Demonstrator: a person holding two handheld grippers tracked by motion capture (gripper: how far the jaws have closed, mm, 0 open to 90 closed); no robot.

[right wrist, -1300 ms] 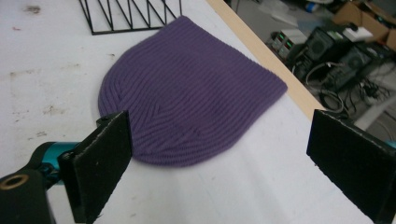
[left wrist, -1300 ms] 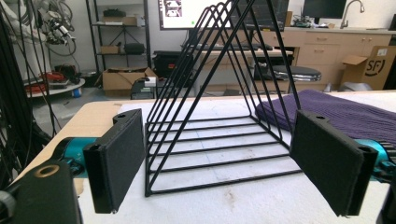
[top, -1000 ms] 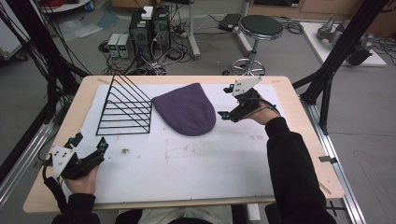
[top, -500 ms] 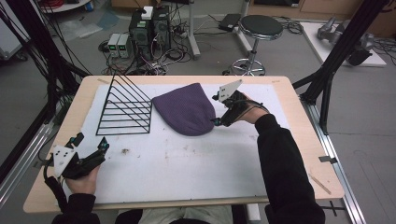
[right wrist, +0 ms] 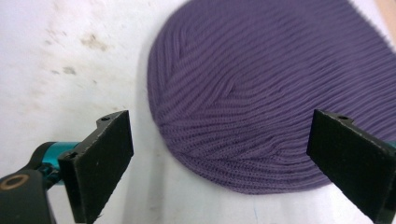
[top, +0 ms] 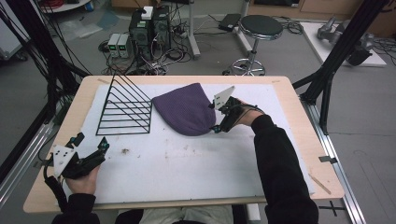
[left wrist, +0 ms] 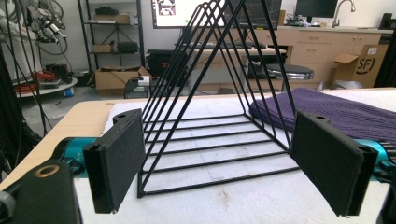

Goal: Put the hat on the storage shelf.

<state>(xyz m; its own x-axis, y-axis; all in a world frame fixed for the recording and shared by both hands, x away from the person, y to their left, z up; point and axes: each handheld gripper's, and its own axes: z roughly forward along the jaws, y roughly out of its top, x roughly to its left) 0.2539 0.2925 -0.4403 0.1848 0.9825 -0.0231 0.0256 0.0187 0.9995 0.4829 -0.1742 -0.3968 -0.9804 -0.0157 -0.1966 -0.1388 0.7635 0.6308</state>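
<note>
A purple knit beanie (top: 183, 111) lies flat on the white mat at the middle back of the table. My right gripper (top: 213, 116) hovers at its right rim, open, jaws spread wide across the rounded crown. In the right gripper view the beanie (right wrist: 261, 88) sits just beyond that gripper (right wrist: 219, 121), with nothing between the pads. My left gripper (top: 91, 141) rests open near the front left corner of the mat. It faces a black wire triangular rack (left wrist: 219, 93) and holds nothing; its own midpoint (left wrist: 217, 121) is well short of the rack.
The wire rack (top: 126, 106) stands left of the beanie, close to its edge. The white mat (top: 187, 163) covers most of the wooden table (top: 299, 107). A stool (top: 259, 28), computers and cables stand on the floor beyond the far edge.
My right gripper has moved left from the mat's right side to the beanie's right rim, still open. The left gripper has stayed put.
</note>
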